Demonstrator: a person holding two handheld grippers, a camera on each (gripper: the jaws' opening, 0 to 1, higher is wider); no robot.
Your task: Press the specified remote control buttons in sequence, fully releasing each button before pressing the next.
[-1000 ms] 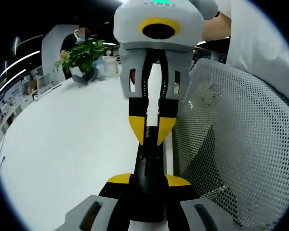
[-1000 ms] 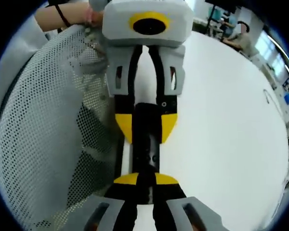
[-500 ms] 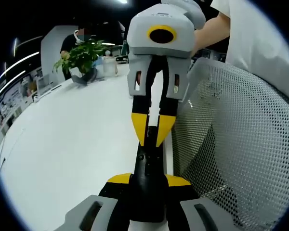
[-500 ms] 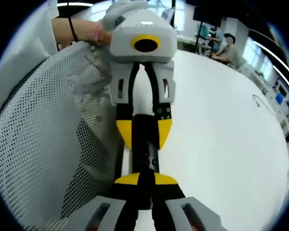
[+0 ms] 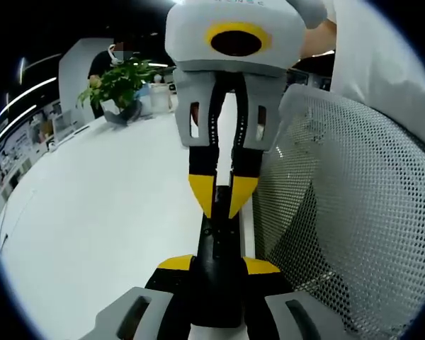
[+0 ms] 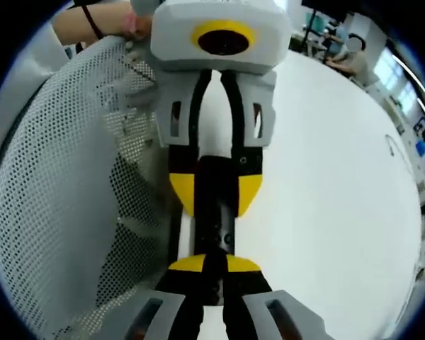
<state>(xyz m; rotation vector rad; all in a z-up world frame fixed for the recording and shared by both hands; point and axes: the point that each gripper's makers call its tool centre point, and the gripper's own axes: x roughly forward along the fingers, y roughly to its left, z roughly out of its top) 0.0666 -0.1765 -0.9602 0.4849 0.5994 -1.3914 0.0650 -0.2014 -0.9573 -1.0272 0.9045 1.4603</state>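
Close, opposed views, shared remote [image 5: 218, 248]

The remote control [image 5: 219, 244] is a slim black bar, held off the white desk above its near edge. One end is clamped between the yellow pads of the left gripper [image 5: 219, 266], and it runs lengthwise away from them. At its far end the right gripper [image 5: 222, 201], tips drawn together, meets its upper face. Small round buttons show on that face in the right gripper view [image 6: 218, 230].

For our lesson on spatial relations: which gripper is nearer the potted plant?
Right. The right gripper sits farther up the table toward the potted plant; the left gripper, clamping the remote, is behind it.
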